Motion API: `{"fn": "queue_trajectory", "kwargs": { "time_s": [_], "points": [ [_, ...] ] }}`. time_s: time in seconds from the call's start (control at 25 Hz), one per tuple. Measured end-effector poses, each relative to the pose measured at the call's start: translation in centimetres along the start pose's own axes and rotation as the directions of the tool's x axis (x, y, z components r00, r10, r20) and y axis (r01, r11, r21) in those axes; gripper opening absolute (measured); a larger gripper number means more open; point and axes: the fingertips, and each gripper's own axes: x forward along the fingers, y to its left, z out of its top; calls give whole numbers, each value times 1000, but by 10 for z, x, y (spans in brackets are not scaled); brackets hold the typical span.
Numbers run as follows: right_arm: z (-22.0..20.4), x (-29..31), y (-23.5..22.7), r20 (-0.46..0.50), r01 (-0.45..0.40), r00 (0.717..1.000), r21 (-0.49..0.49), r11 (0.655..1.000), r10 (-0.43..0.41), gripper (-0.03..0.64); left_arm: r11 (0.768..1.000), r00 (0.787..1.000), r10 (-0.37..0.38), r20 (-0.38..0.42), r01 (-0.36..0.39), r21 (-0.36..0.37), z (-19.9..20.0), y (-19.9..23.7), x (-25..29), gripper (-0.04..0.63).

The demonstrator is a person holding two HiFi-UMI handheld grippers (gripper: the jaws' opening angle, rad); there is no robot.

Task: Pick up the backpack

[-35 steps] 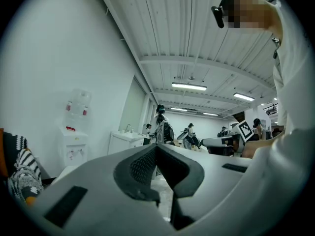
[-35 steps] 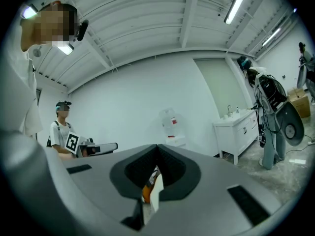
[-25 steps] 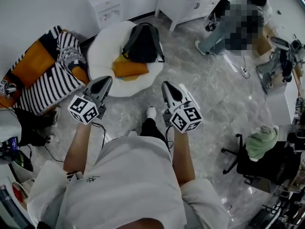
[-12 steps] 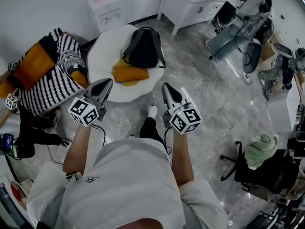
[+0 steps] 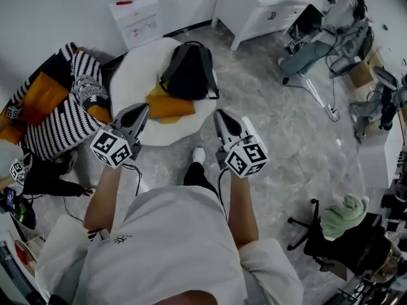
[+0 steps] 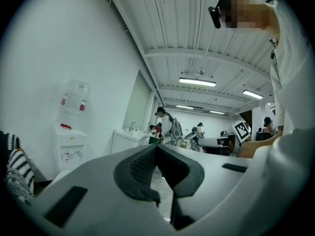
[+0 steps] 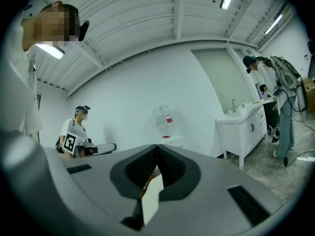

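- The black backpack (image 5: 189, 75) is lying on the white beanbag (image 5: 137, 68), on the beanbag's right half as the head view shows it, with its grey straps facing up
- An orange cushion (image 5: 170, 107) is also resting on the beanbag, at its near edge, and it is touching the backpack's near end
- The left gripper (image 5: 141, 110) is being held level, pointing at the beanbag's near edge and apart from the backpack; its jaws are pressing together with nothing between them
- The right gripper (image 5: 220, 114) is being held level beside it, pointing past the beanbag's near right edge over the marbled floor (image 5: 273, 126); its jaws are likewise closed on nothing
- The person's white shoe (image 5: 199, 154) is standing on the floor just in front of the beanbag, between the two grippers
- A black-and-white striped blanket (image 5: 60, 116) with orange patches is lying just left of the beanbag
- A white water dispenser (image 5: 135, 18) is standing behind the beanbag against the wall
- A white sink cabinet (image 5: 257, 5) is standing behind the beanbag and to its right
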Motion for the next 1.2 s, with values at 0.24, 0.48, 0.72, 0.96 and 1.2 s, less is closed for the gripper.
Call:
{"fn": "queue_trajectory", "kwargs": {
  "time_s": [0.24,0.48,0.72,0.96,1.2],
  "points": [
    [14,51,-58,-32,-27,999,17,999,28,5,999,999,39,-25,-40,-22,0,38,59,2],
    [25,106,-118,-55,-56,997,30,998,58,5,997,997,74,-30,-75,-32,3,79,120,2],
    [31,133,-168,-72,-99,992,63,993,104,5,993,992,111,-52,-113,-33,0,91,171,2],
    [34,155,-202,-88,-126,987,72,989,132,5,988,988,141,-64,-144,-57,-6,100,201,2],
    [33,168,-217,-89,-131,986,90,987,139,5,987,985,141,-96,-148,-66,-14,108,216,2]
  ]
}}
